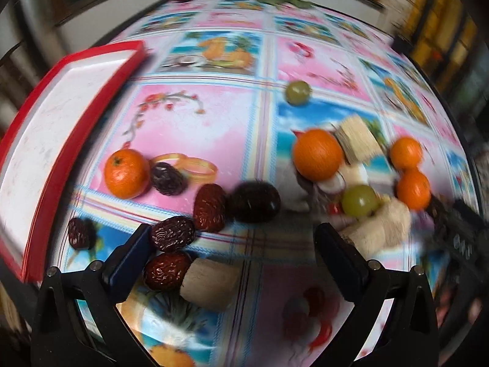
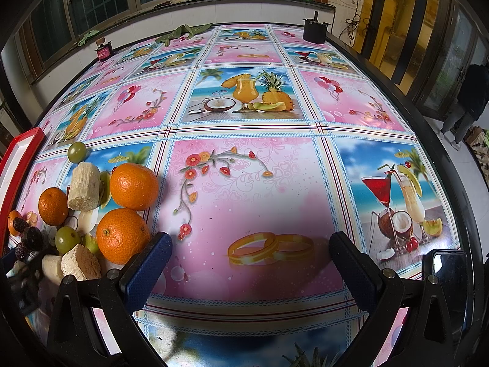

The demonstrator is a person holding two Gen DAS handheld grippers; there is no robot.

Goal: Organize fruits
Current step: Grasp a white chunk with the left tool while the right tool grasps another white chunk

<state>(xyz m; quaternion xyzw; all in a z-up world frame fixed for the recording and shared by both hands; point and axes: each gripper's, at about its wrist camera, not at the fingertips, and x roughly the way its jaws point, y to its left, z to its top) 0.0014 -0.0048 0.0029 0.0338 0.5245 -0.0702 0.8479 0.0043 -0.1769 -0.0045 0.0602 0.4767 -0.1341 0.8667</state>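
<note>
In the left wrist view my left gripper (image 1: 233,229) is open, low over the table, with red dates (image 1: 172,234) and a sugarcane piece (image 1: 211,286) lying by its left finger. Ahead sit a dark plum (image 1: 255,202), an orange (image 1: 126,177) and a green grape (image 1: 359,200). The red tray (image 1: 101,52) with a white floor lies at the left, nothing in the part I see. My right gripper (image 2: 250,241) is open over bare tablecloth. To its left are two oranges (image 2: 134,186), a grape (image 2: 67,240) and sugarcane pieces (image 2: 84,186).
A flowery tablecloth (image 2: 244,183) covers the table. A phone (image 2: 449,270) lies by the right edge, and a black box (image 2: 314,32) stands at the far corner. A person (image 2: 467,98) stands beyond the table at right. The left wrist view is blurred.
</note>
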